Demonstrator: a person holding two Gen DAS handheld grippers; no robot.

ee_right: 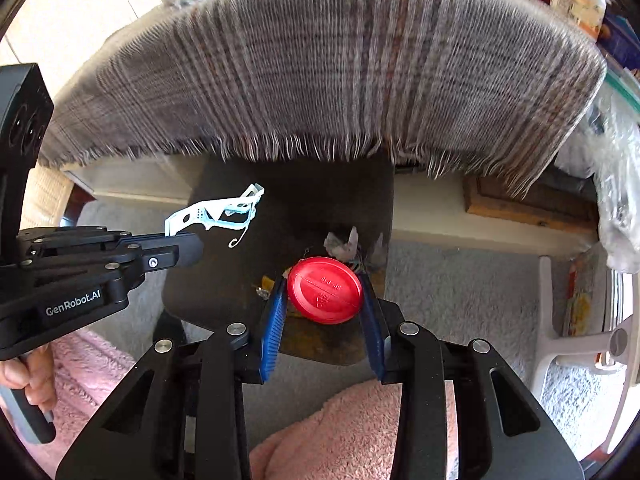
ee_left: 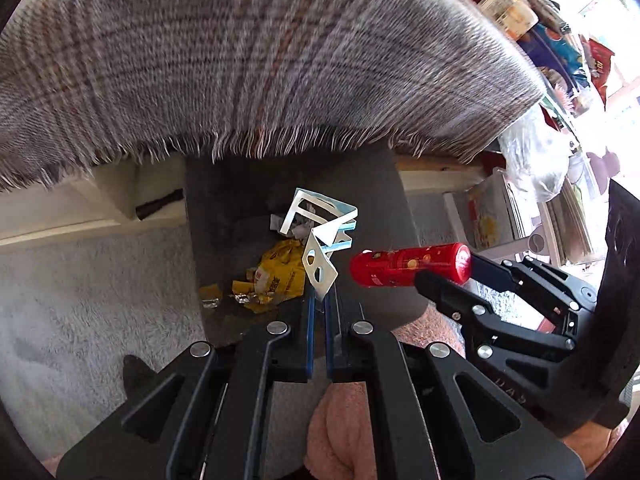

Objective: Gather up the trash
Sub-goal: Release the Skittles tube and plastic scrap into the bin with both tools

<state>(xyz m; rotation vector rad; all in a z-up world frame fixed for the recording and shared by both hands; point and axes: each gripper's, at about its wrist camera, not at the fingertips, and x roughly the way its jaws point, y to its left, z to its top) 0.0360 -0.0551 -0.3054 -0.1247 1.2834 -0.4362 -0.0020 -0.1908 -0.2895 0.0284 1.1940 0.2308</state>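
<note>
Left wrist view. Your left gripper [ee_left: 319,300] is clenched on a white and pale blue card wrapper [ee_left: 320,236], which stands up from the fingertips over the open dark bin [ee_left: 216,200]. Only this view shows the bin's contents clearly: a crumpled yellow wrapper [ee_left: 276,272], foil scraps [ee_left: 210,298] and bits of white paper [ee_left: 298,229]. Your right gripper [ee_left: 448,276] enters from the right, gripping a red bottle [ee_left: 408,266] that lies level above the bin's right edge; its side and printed label show here. A fringed plaid cloth [ee_left: 260,60] hangs over the table edge above the bin. Packets and bags [ee_left: 540,36] crowd the upper right.

Right wrist view. Here you see the bottle [ee_right: 325,290] end-on, as a round red base with moulded marks, between the blue pads [ee_right: 274,326] of the right gripper [ee_right: 324,296]. Both pads touch its sides, so the grasp holds. The bin [ee_right: 224,280] lies directly behind the bottle, and most of its contents are hidden by it; only a yellow scrap and some grey paper peek past. Your left gripper [ee_right: 192,244] reaches in from the left, the card wrapper [ee_right: 216,214] seen edge-on at its tip over the bin's left part. This view alone shows your hand [ee_right: 28,380] on the left gripper's handle and a white chair base [ee_right: 580,344] on the grey carpet [ee_right: 460,280].
</note>
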